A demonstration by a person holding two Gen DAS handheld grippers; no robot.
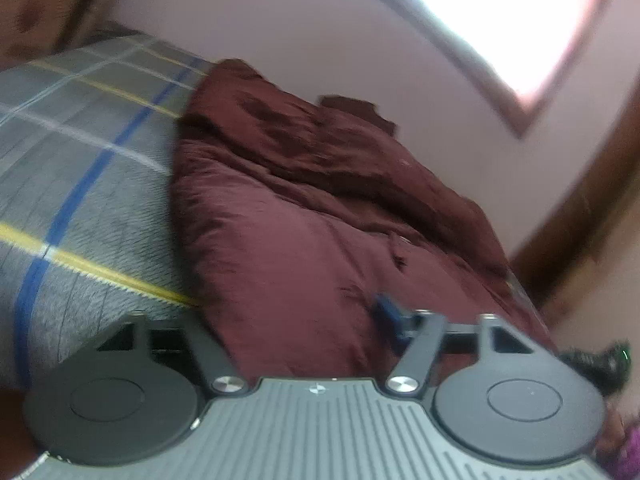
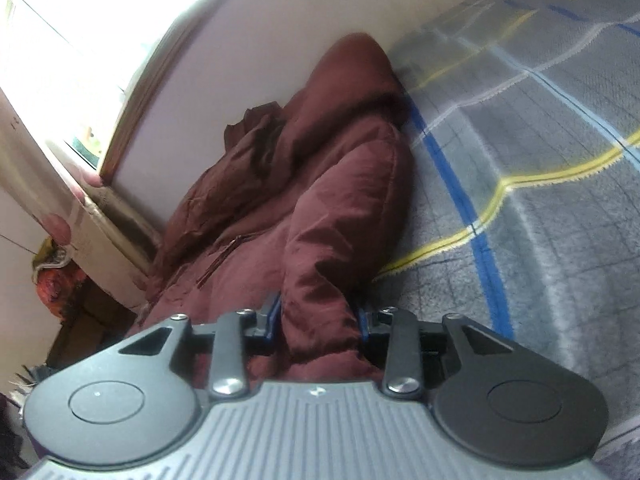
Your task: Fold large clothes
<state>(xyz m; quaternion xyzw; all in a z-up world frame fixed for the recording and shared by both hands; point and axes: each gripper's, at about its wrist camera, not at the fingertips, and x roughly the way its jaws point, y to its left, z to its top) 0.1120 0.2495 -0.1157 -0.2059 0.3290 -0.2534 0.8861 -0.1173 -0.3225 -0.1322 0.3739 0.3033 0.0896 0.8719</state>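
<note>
A large maroon padded jacket [image 1: 304, 208] lies crumpled on a grey plaid bed cover [image 1: 80, 160], against the wall. My left gripper [image 1: 304, 320] has its jaws wide apart; one blue fingertip [image 1: 388, 308] shows on the jacket's near edge, and the other finger is hidden under the fabric. In the right wrist view the jacket [image 2: 280, 184] lies to the left of the plaid cover [image 2: 540, 160]. My right gripper [image 2: 318, 320] is shut on a thick fold of the jacket, with blue pads [image 2: 274, 316] on either side of it.
A pale wall [image 1: 320, 40] runs behind the jacket, with a bright wood-framed window [image 1: 500, 12] above. A dark wooden frame [image 1: 580, 208] stands at the right. In the right wrist view a radiator [image 2: 116, 216] and orange cloth [image 2: 56, 288] sit by the bed's left edge.
</note>
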